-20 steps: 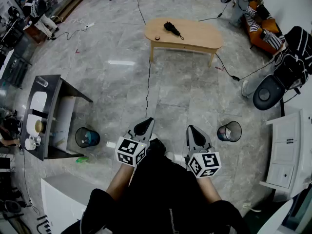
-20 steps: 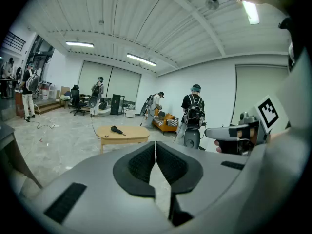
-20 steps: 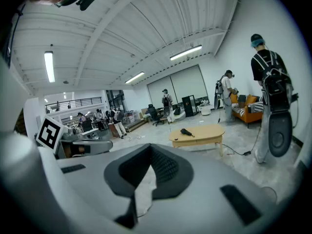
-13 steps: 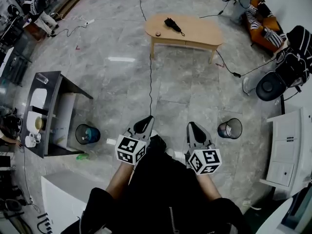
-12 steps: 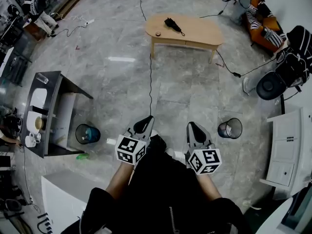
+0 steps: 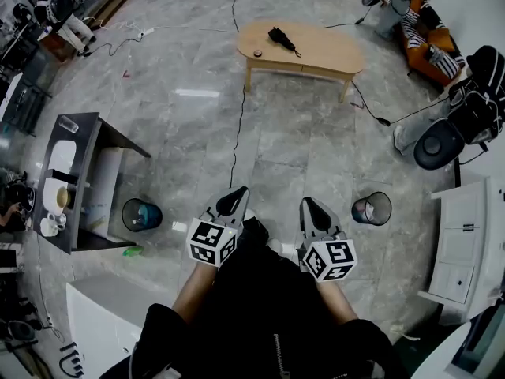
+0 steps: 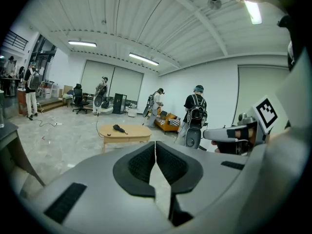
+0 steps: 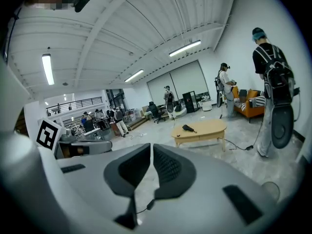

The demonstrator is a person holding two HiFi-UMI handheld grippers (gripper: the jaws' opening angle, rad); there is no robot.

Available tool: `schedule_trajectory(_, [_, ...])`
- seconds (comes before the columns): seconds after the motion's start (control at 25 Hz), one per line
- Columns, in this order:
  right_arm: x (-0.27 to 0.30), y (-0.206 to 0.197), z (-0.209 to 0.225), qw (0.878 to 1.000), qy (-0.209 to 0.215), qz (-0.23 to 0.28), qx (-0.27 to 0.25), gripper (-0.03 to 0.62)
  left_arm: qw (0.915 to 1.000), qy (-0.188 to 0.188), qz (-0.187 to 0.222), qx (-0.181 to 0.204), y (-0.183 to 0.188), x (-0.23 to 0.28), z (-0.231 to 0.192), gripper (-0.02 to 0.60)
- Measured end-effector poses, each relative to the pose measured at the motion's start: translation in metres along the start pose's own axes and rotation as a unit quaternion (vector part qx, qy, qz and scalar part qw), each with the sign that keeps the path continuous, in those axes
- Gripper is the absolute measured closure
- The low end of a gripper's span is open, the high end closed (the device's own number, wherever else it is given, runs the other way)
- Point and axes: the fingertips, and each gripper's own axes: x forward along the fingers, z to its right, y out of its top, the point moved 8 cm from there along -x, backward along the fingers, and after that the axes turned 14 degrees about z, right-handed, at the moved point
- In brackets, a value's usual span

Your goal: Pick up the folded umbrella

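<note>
Black folded umbrella [image 6: 278, 38] lies on the oval light-wood counter [image 6: 325, 55], near its left end. Left claw [image 6: 233, 201] and right claw [image 6: 311, 210] are both closed on nothing, well short of the counter. Compared with earlier, the claws are unmoved and the counter sits slightly higher in the head view.

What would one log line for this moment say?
stage: pickup not begun | umbrella: folded, lying on table across the room | left tongs: shut, empty | right tongs: shut, empty
</note>
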Motion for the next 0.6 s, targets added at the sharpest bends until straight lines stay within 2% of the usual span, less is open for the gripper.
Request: schedule_trajectory(0.6, [0.054,0.015,0.013,1.0,0.006,-0.008,-0.002,0.582,0.9999,-0.004,0.003,-0.012,0.013,0.05,-0.03,0.563])
